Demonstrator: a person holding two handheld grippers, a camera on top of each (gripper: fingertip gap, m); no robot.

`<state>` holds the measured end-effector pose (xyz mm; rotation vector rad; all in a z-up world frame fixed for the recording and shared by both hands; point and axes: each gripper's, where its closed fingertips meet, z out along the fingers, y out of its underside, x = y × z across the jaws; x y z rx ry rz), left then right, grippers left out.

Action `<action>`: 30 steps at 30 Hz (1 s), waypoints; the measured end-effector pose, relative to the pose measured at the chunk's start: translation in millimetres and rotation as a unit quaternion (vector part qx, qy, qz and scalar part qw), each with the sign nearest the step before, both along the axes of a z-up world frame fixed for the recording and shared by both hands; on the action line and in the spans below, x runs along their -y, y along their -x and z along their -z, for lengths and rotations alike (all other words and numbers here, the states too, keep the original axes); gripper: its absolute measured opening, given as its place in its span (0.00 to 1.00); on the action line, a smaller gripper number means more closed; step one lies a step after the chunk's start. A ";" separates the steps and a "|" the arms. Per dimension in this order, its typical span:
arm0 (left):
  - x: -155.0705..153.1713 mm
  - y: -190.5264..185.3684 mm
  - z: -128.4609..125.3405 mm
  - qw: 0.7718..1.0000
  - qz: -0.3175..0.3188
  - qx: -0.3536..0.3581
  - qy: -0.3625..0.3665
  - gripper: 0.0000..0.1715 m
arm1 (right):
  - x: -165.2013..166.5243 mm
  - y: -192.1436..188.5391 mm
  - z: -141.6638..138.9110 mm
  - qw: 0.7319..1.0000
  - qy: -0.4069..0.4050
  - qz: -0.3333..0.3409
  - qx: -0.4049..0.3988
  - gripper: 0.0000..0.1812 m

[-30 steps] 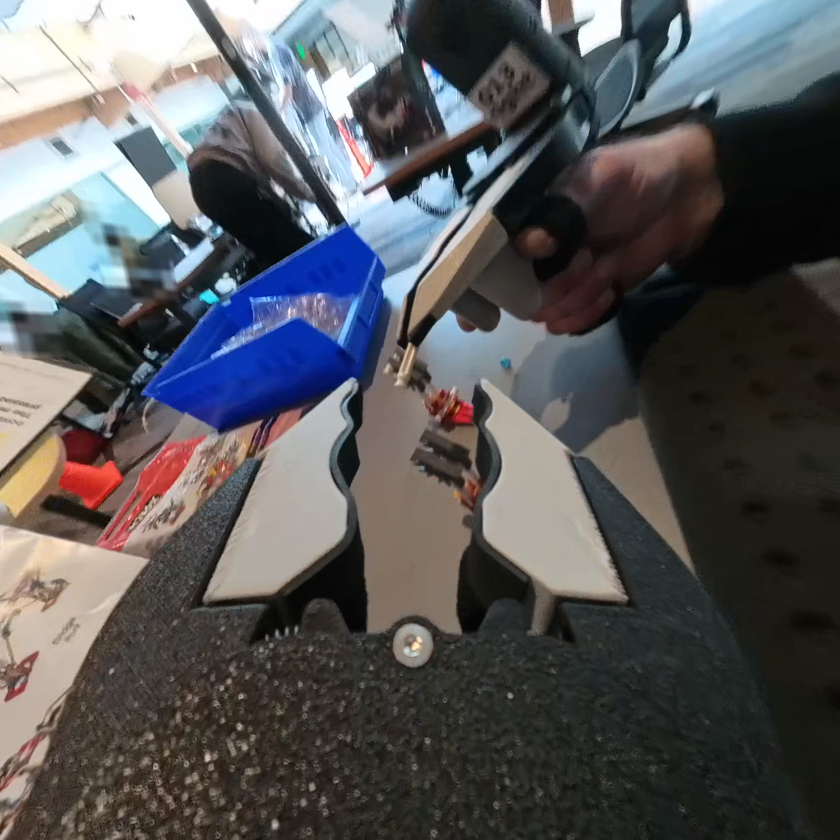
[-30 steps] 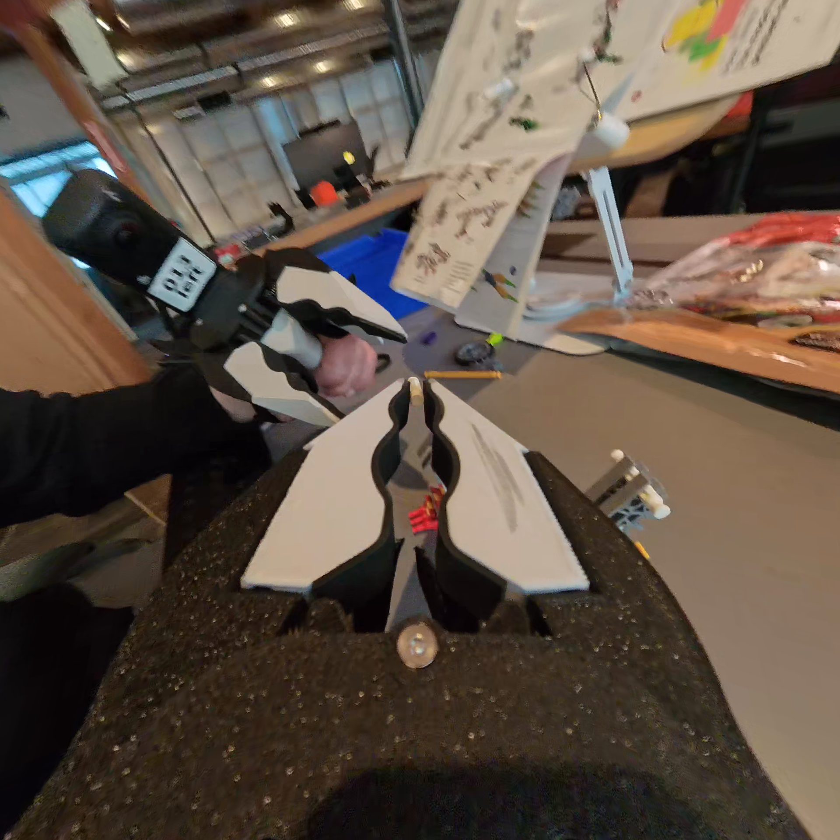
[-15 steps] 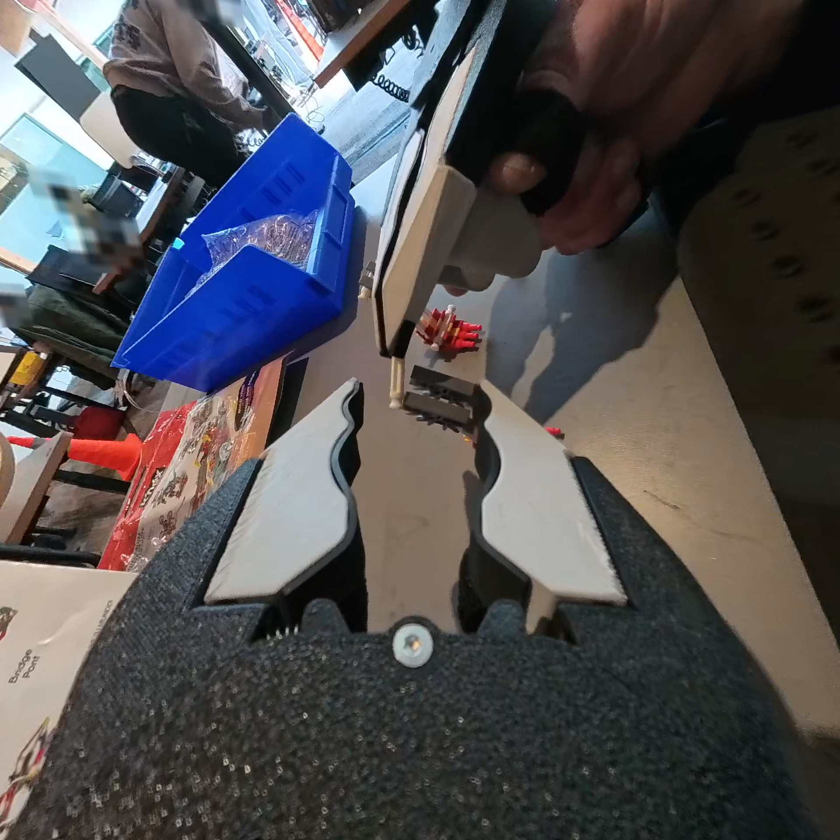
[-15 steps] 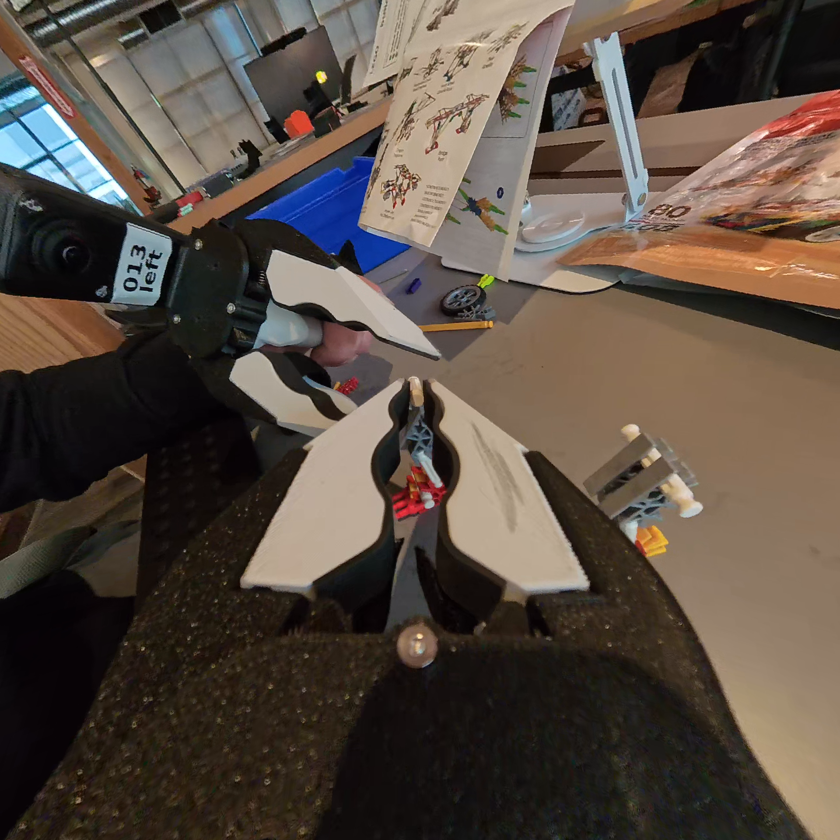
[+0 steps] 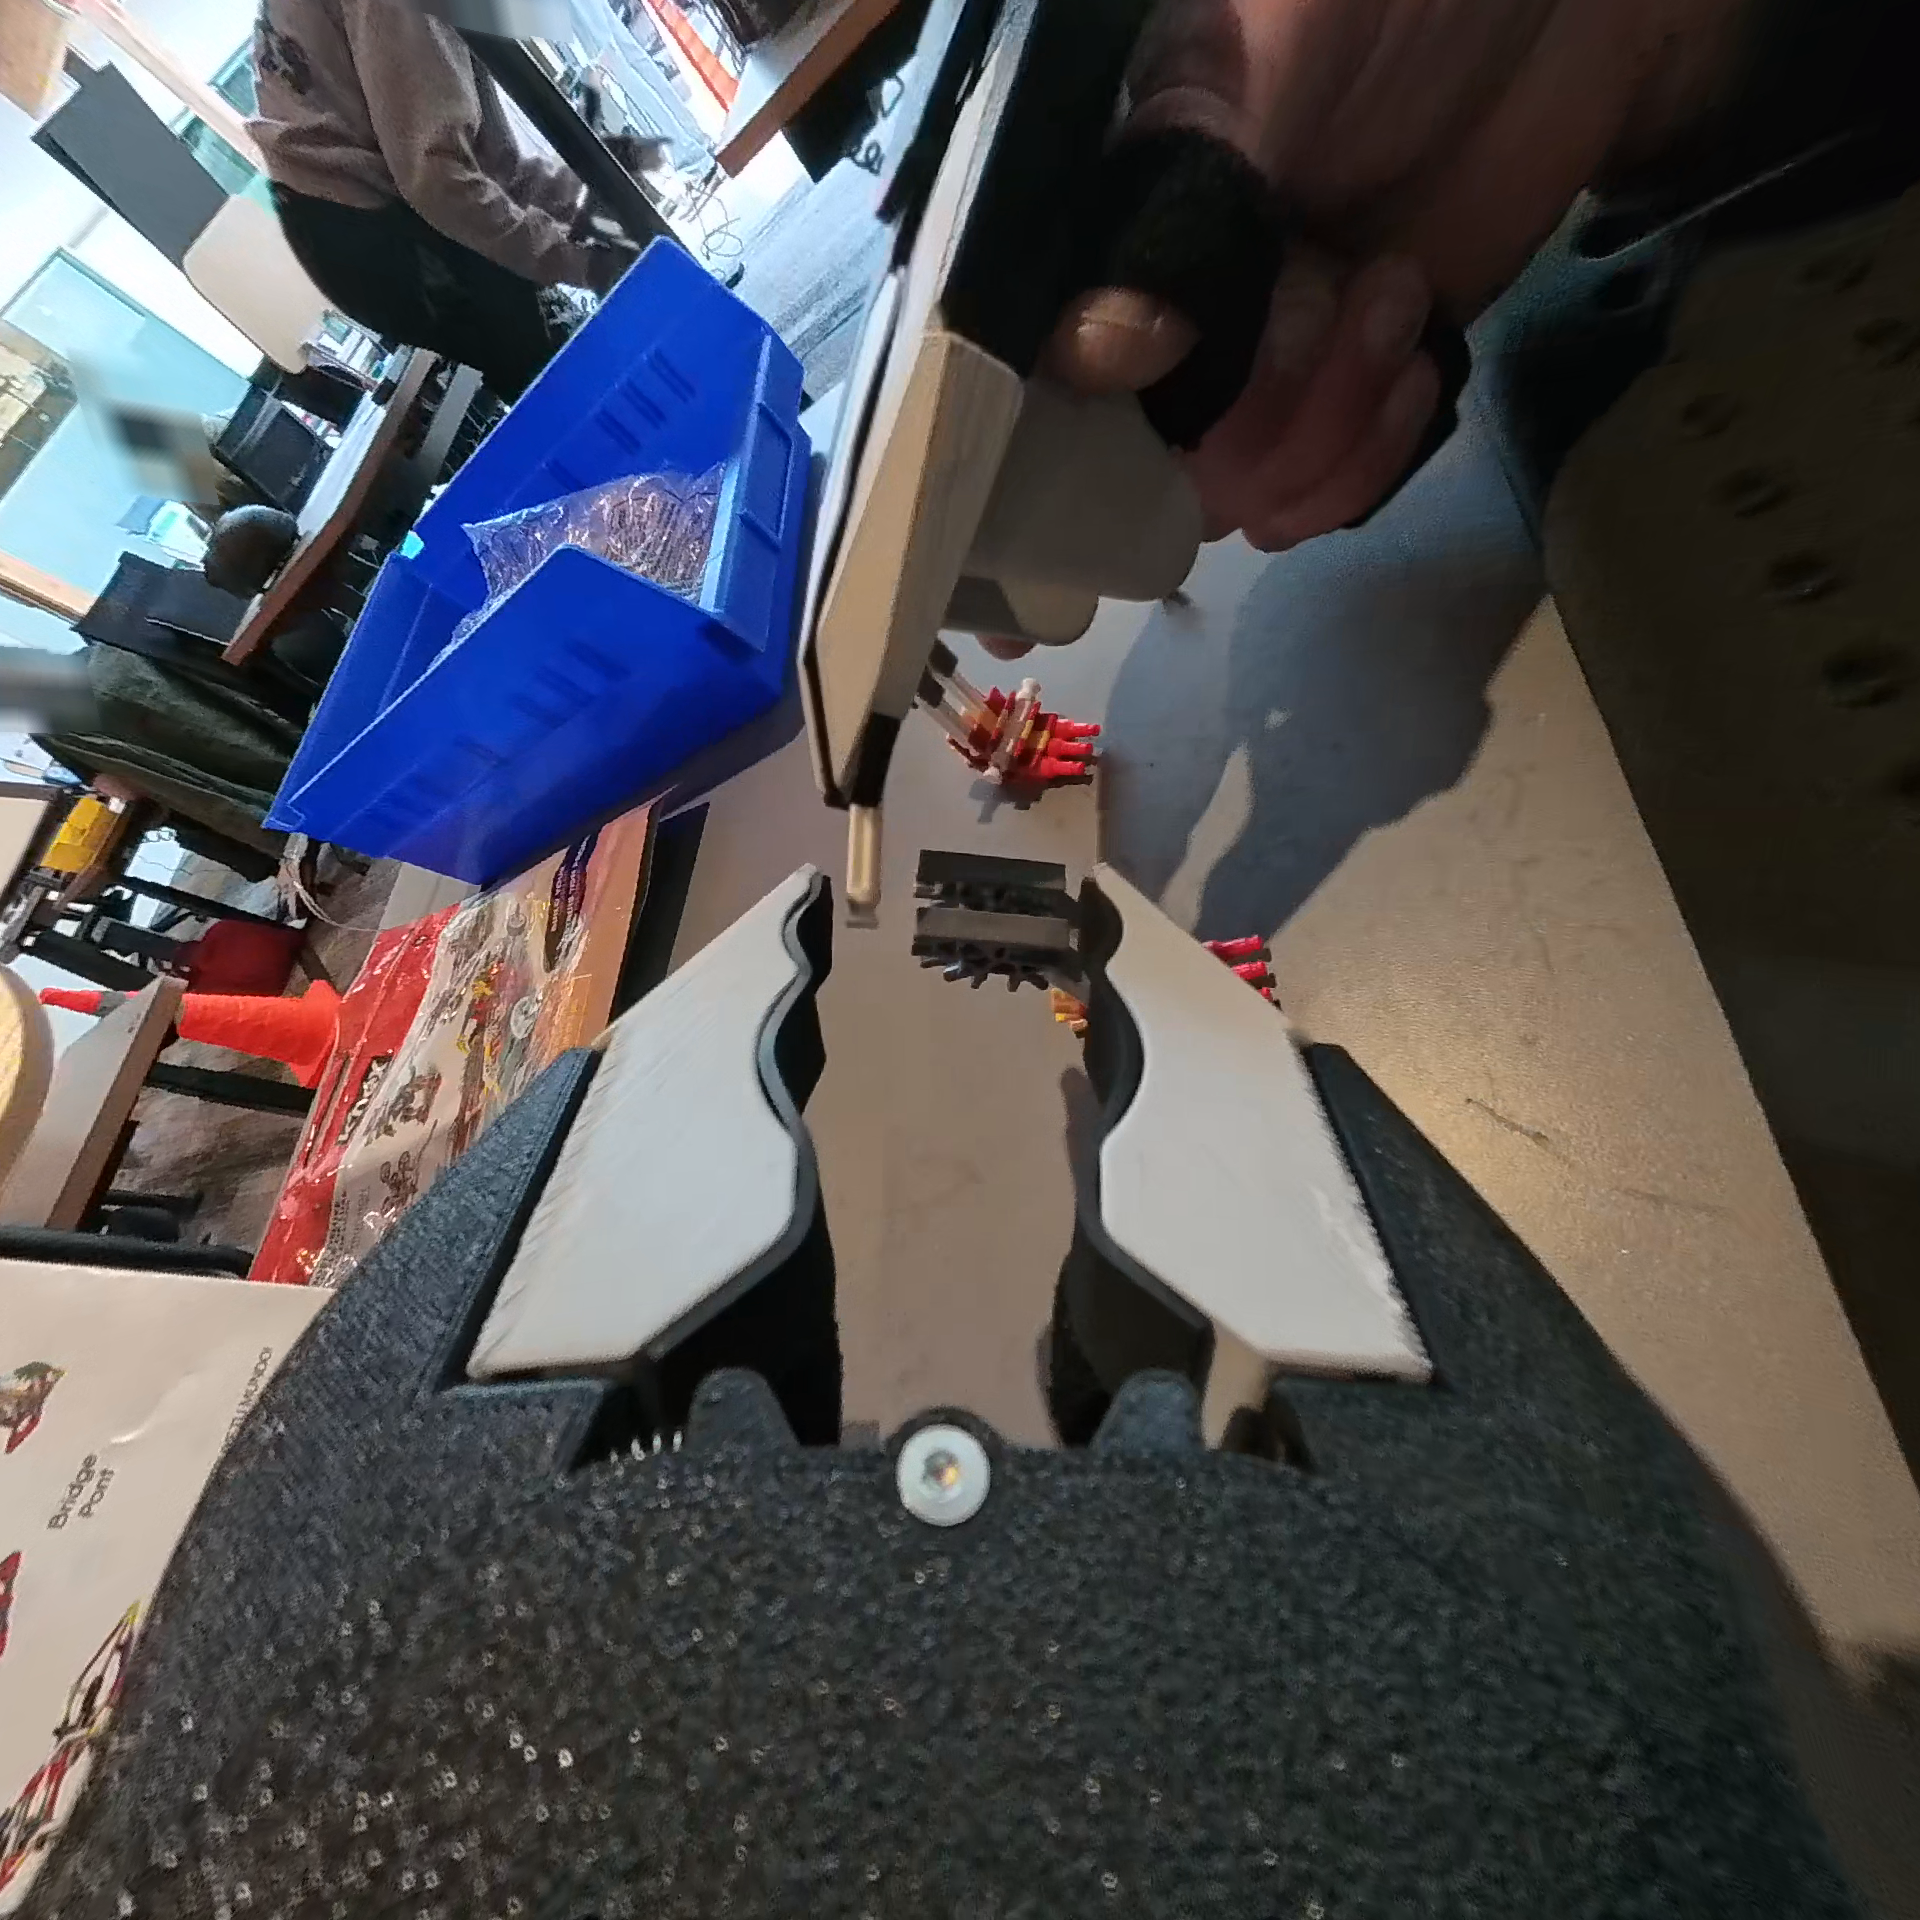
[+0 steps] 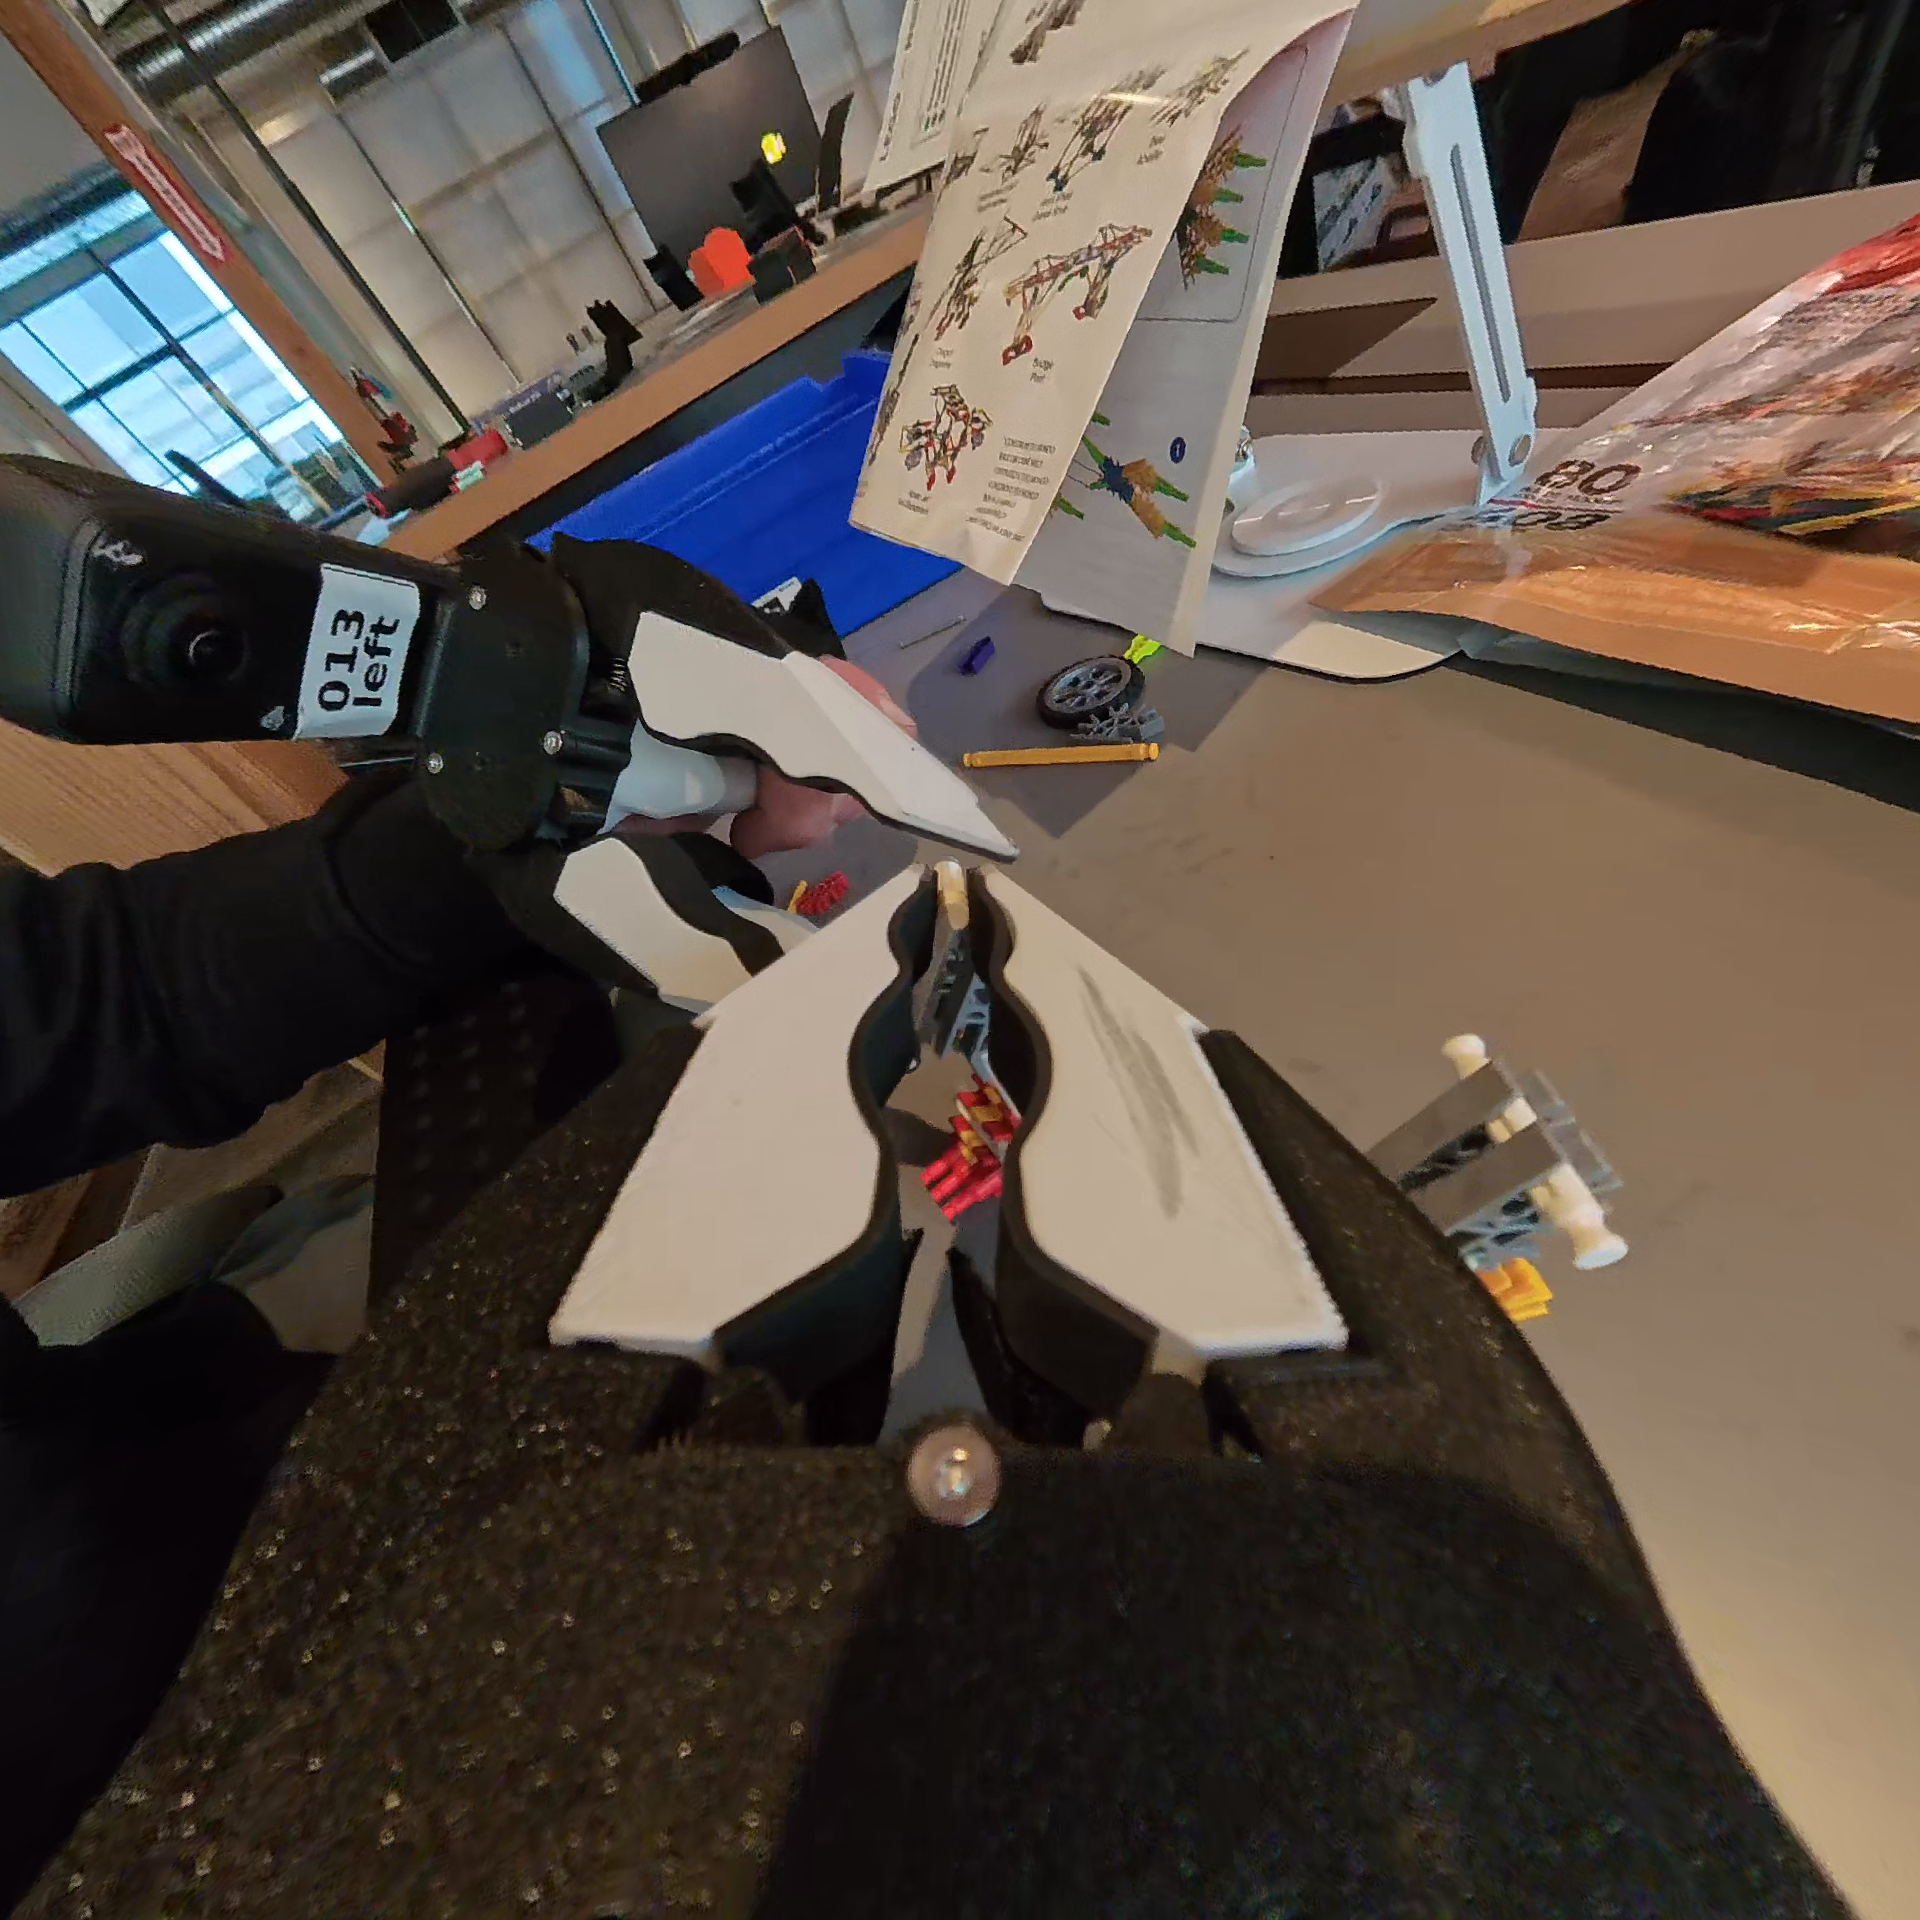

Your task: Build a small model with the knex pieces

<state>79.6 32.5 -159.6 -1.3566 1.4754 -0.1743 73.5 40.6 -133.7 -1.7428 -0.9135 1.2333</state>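
My right gripper (image 6: 951,883) is shut on a short white rod (image 6: 951,894), which sticks out past its tips. In the left wrist view that rod (image 5: 862,862) points down between the fingers of my left gripper (image 5: 951,894), which is open and empty. A grey connector block (image 5: 992,920) lies on the table just inside its right finger (image 5: 1143,987). A cluster of red and yellow pieces (image 5: 1023,732) lies beyond, also seen under the right gripper (image 6: 971,1143). The left gripper (image 6: 831,883) sits close ahead of the right one.
A grey assembly with white rods (image 6: 1507,1174) lies to the right. A blue bin (image 5: 582,623) holding a plastic bag, a parts bag (image 6: 1714,499), an instruction sheet (image 6: 1039,312) on a white stand, a wheel (image 6: 1091,686) and a yellow rod (image 6: 1060,755) lie around. A person (image 5: 416,135) stands behind. The tips of both grippers are at nearly the same place.
The two grippers have come together. The right gripper has brought the white rod down between the left gripper's open fingers, and the left has moved up to the grey block.
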 end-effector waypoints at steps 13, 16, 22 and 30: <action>1.2 1.7 4.5 1.000 0.004 -0.017 -0.004 0.20 | -0.6 5.9 14.4 0.998 0.047 -0.042 0.014 0.03; 1.6 1.9 4.6 1.000 0.004 -0.016 -0.001 0.20 | 0.3 5.8 14.9 0.998 0.052 -0.046 0.010 0.03; -0.2 1.4 7.4 1.000 0.000 -0.019 0.002 0.20 | -2.1 4.4 18.0 0.997 0.070 -0.039 0.007 0.03; 2.3 -1.2 7.8 1.000 0.008 -0.023 0.001 0.18 | -0.2 0.8 20.4 0.997 0.070 -0.042 0.009 0.03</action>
